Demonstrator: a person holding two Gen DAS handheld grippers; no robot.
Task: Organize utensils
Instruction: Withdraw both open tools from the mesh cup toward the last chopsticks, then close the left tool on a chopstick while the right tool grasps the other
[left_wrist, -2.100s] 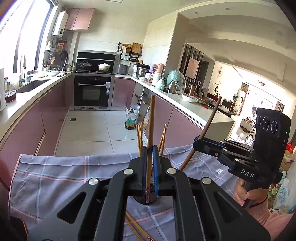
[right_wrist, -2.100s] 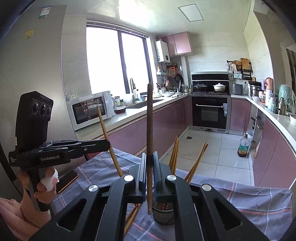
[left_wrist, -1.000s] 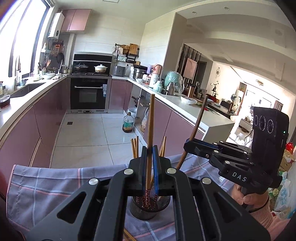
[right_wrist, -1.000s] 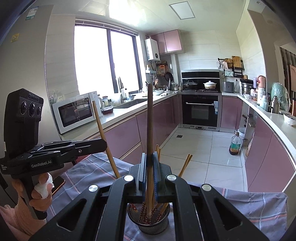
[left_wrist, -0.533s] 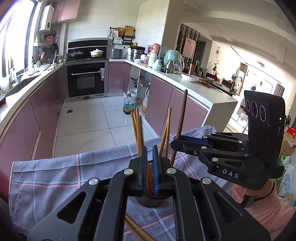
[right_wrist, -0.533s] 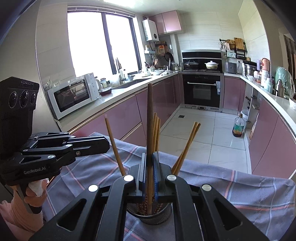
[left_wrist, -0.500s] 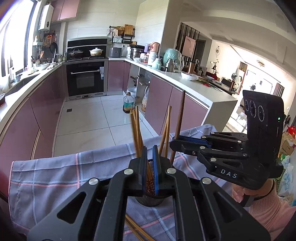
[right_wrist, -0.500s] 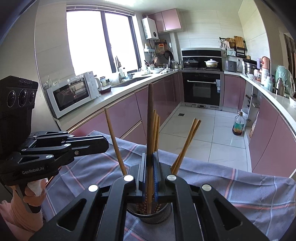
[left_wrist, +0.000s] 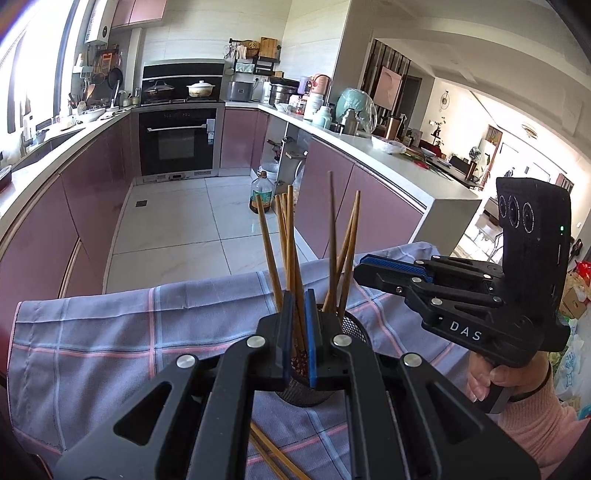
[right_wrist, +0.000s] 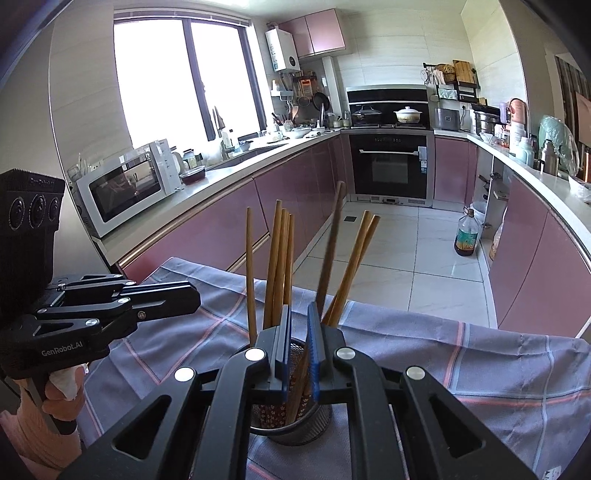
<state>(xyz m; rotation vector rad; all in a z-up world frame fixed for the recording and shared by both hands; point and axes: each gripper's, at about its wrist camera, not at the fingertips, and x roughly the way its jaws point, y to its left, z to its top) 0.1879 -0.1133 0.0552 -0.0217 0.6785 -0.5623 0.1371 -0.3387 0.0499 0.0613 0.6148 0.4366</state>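
A black mesh holder (right_wrist: 295, 432) (left_wrist: 354, 328) stands on the checked cloth (right_wrist: 461, 362) with several wooden chopsticks upright in it. My right gripper (right_wrist: 300, 308) (left_wrist: 360, 264) hangs just above the holder's rim. Its jaws are opening, and the dark chopstick (right_wrist: 330, 243) (left_wrist: 332, 229) leans loose between them with its foot in the holder. My left gripper (left_wrist: 299, 295) (right_wrist: 195, 295) looks shut and holds nothing. Bare cloth shows between its tip and the nearest light chopstick (right_wrist: 251, 277), which stands in the holder.
Two loose chopsticks (left_wrist: 273, 458) lie on the cloth (left_wrist: 110, 332) near the holder's front. The cloth ends at the table's far edge, with the kitchen floor beyond. A hand (left_wrist: 495, 376) holds the right gripper and another hand (right_wrist: 59, 391) holds the left one.
Both grippers sank toward the holder and both chopsticks went into it. The left gripper drew back from its chopstick. The dark chopstick, upright before, now tilts to the right in the right jaws.
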